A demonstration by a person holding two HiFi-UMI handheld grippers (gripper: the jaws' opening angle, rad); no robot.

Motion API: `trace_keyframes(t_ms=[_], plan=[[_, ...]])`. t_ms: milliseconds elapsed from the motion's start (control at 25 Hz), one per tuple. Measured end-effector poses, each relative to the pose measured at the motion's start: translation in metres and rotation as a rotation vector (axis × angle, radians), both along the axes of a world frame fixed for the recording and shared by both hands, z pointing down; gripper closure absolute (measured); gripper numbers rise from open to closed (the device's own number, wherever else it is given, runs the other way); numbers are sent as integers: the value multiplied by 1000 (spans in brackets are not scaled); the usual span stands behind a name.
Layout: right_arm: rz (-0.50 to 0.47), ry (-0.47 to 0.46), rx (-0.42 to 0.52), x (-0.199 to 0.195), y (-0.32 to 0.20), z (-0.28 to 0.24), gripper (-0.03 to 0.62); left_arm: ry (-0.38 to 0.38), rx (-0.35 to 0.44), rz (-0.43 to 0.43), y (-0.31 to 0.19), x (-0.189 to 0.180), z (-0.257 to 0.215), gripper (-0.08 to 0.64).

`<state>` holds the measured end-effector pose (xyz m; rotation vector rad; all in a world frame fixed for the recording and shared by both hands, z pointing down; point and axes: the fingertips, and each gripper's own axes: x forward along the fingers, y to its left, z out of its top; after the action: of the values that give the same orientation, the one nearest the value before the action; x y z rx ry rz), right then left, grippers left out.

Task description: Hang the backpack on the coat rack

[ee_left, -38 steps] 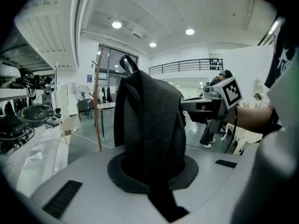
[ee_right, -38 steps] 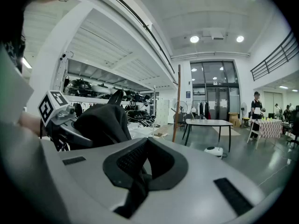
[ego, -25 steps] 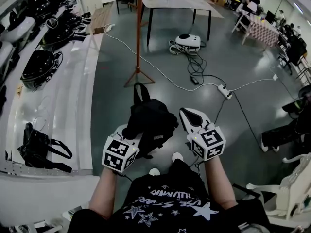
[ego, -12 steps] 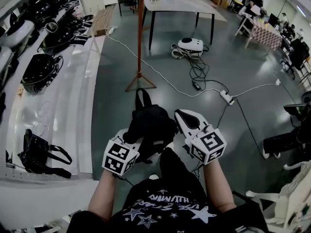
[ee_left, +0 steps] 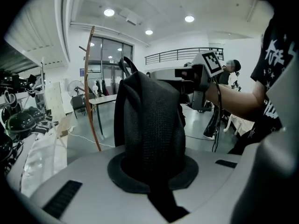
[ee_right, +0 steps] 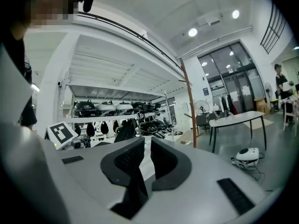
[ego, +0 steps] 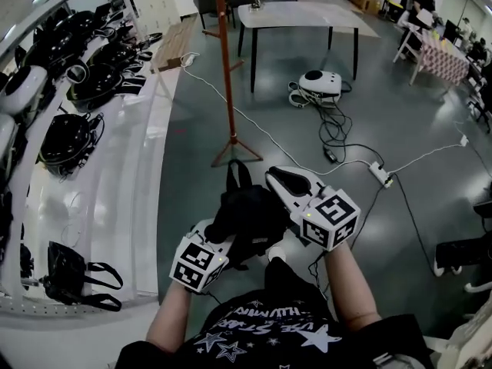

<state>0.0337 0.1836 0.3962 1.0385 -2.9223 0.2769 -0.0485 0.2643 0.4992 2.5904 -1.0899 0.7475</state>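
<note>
Lower centre-left: left gripper [ego: 206,237] is clamped on the black backpack [ego: 250,214], which hides its jaw tips in the head view. To its right, right gripper [ego: 275,177] is empty, jaws opening. Coat rack [ego: 225,68], upper centre, is cut off at the top edge; bare floor [ego: 192,183] surrounds its base.

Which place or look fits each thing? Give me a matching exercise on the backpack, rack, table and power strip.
1 backpack
2 rack
3 table
4 power strip

A lying on the floor, cabled
B orange pole, standing on the floor
C clamped in the left gripper
D pale top, dark legs

Pairs: 1-C, 2-B, 3-D, 4-A
</note>
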Motion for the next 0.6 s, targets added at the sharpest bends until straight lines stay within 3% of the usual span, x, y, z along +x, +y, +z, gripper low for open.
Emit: trace_keyframes(t_ms=[200,320,480,600], plan=[[-155,-112,-58,2,-77,-17,475,-10,14,-30,-77,24,-7,511],[-226,-91,-73,0,-117,-21,453,-17,36,-45,-115,37,-12,511],[-342,-55,-100,-3,-150,-21,473,-40,54,-62,-152,49,-15,510],[-385,-40,-107,-4,-165,-19,542,-31,58,-71,-173,54,-19,511]])
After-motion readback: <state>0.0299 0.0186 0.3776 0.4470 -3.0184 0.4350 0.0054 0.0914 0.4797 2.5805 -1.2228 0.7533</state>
